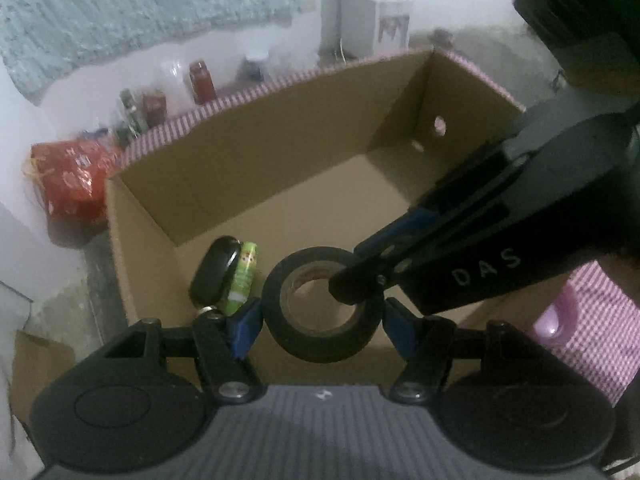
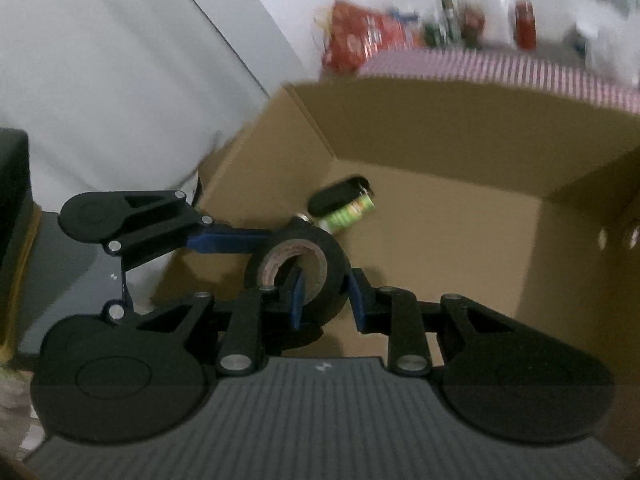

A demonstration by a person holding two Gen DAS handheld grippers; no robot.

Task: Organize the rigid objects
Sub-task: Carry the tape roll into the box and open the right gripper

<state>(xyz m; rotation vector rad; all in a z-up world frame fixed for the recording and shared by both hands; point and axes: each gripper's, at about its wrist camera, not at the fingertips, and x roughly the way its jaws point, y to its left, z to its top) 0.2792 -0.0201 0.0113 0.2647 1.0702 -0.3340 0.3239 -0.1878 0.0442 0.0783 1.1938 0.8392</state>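
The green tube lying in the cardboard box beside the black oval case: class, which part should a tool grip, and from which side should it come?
Grip the green tube across its narrow round body near mid-length, coming from above. It lies flat on the floor of the cardboard box, so its top is free. One pad would likely have to slip in beside the black oval case, which touches one long side.
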